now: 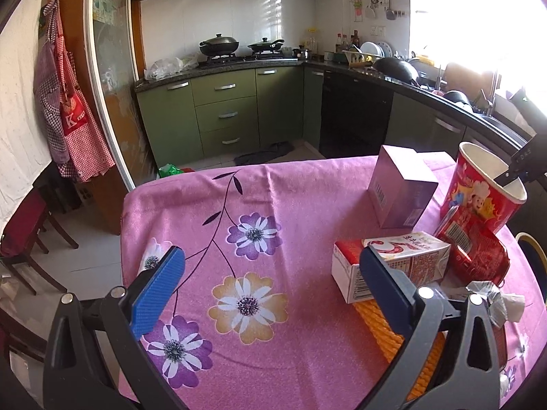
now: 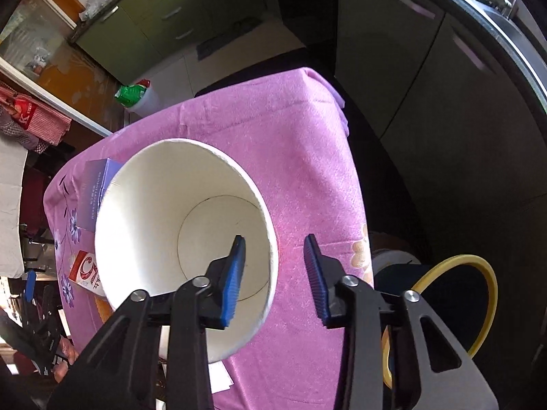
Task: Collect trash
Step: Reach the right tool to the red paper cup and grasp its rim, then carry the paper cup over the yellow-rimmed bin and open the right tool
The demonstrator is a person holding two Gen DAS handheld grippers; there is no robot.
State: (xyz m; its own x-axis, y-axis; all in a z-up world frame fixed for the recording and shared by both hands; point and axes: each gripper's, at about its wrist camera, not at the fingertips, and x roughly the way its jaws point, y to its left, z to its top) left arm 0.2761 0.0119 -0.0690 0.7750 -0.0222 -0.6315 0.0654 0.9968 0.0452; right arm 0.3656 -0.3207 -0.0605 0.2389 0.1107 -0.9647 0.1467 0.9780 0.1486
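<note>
The right claw (image 2: 275,273) straddles the cup (image 2: 184,239) rim near the bench's (image 2: 307,136) right edge, pads apart, not yet pinching. The cup stands upright, mouth up. The left claw (image 1: 270,283) is spread wide and empty.

Blown-out window (image 1: 478,17) glare upper right, bright daylight, fisheye-bent edges, dark vignetted corners

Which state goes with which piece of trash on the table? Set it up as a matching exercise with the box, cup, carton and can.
Things:
1. purple box
2. red cup
3. carton
4. red can

States:
A. lying on its side
B. crushed
C. standing, closed
D. open top, white inside

Pairs: 1-C, 2-D, 3-A, 4-B
</note>
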